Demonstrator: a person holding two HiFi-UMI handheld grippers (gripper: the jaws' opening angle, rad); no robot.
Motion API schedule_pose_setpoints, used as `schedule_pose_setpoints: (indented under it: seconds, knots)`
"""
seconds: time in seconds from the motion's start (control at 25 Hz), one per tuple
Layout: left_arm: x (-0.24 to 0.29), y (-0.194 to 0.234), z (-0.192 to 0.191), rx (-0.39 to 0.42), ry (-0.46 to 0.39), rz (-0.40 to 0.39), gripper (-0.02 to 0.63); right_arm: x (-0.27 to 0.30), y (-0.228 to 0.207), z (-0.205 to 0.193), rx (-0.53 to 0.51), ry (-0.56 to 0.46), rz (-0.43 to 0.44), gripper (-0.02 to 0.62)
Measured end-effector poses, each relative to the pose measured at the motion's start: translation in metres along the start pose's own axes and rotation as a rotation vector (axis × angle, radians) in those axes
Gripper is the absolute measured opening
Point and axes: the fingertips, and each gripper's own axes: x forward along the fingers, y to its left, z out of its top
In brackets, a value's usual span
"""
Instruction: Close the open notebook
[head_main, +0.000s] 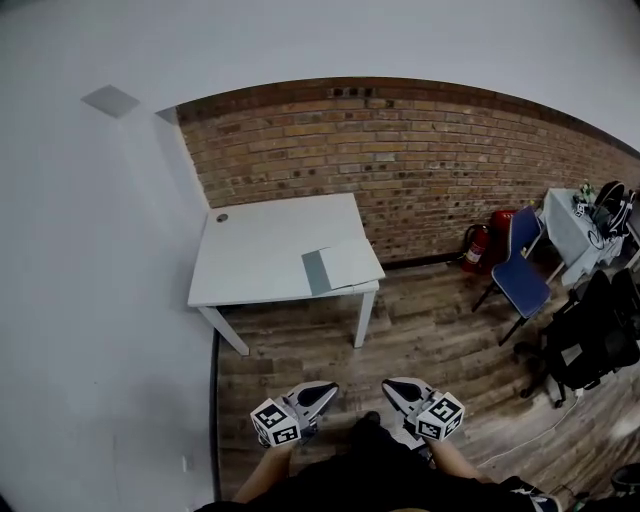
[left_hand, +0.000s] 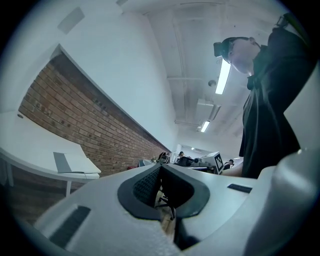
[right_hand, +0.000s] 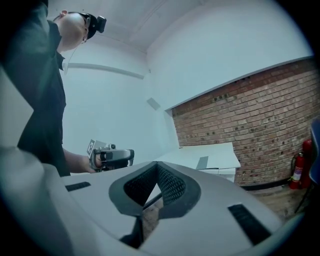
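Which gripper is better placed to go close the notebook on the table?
Left, probably. Left gripper and right gripper are both shut, empty and far from the table, but the notebook sits more nearly ahead of the left.

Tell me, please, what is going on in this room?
A person stands on the wooden floor, well back from the white table, with a gripper in each hand held close to the body. The left gripper and the right gripper both have their jaws together with nothing between them. The notebook lies open at the table's near right corner, untouched and not yet closed.
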Motion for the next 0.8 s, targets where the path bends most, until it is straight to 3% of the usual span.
schedule_pose_setpoints:
  seconds: [0.32, 0.8]
  knots:
    - [0.060, 0.101, 0.018, 0.013, 0.021, 0.036, 0.017, 0.063, -0.100, 0.018, 0.002, -0.019, 0.027, 0.006]
    - [0.173, 0.213, 0.074, 0.024, 0.036, 0.113, 0.017, 0.124, -0.253, 0.075, 0.012, -0.004, 0.096, 0.006]
